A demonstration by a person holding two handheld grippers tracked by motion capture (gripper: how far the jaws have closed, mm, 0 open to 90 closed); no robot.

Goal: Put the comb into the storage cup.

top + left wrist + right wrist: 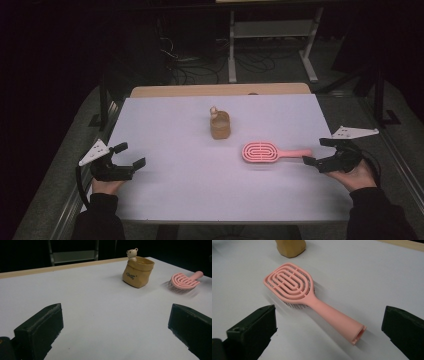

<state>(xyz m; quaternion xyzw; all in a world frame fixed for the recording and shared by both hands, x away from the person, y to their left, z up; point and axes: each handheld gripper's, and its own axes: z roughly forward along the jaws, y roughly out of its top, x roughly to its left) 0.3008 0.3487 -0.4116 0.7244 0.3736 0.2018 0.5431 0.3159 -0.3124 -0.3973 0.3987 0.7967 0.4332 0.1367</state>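
Right claw [317, 152]: wide open, empty; brush [312, 302] handle end points at it
Left claw [131, 155]: open, empty, farther off

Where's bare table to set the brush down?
Bare: the near-left stretch between the left gripper and the brown pouch, and the front edge below the pink brush. Crowded: the middle-right, where pouch, brush and right gripper cluster.
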